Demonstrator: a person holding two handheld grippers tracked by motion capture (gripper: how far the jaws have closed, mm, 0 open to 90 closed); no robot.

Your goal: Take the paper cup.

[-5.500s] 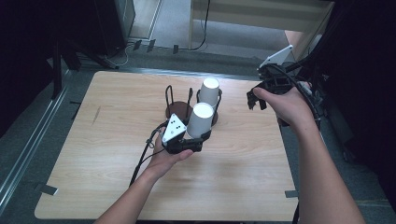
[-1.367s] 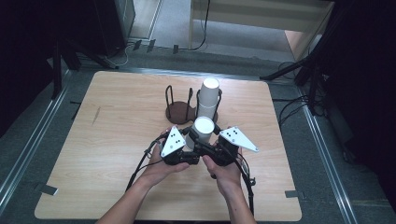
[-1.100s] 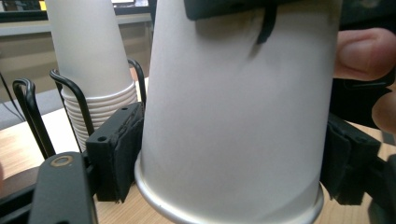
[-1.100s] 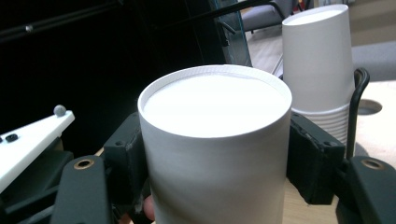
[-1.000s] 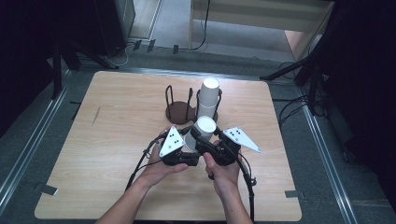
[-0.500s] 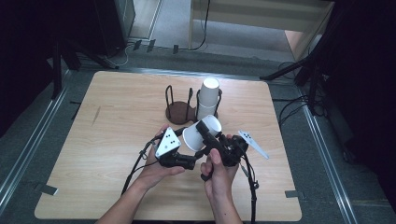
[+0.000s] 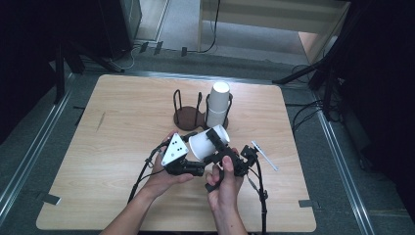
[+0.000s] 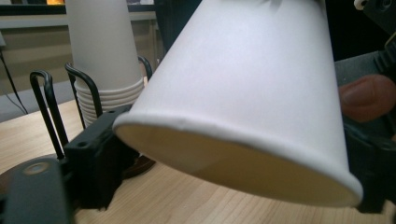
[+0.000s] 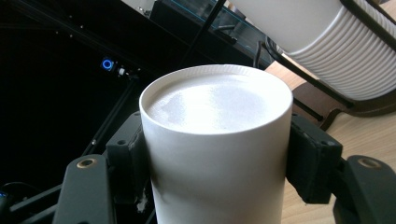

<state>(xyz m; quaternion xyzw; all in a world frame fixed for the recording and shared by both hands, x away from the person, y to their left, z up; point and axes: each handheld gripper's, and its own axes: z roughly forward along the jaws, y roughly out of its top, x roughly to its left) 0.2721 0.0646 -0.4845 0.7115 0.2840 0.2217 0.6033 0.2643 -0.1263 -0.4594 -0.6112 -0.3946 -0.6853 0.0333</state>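
The left gripper (image 7: pixel 195 164), jaws just closing, is flanking the paper cup's (image 7: pixel 208 143) rim without clearly pinching. The cup is lying tilted above the table (image 7: pixel 107 147), base pointing toward two o'clock. The right gripper (image 7: pixel 222 147) is clamping its base end.

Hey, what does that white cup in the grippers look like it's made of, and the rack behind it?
The cup looks like matte white paper, judging by its rolled rim and faintly grainy surface. The rack seems to be thin black-coated metal wire on a dark round base, though the base material is unclear.
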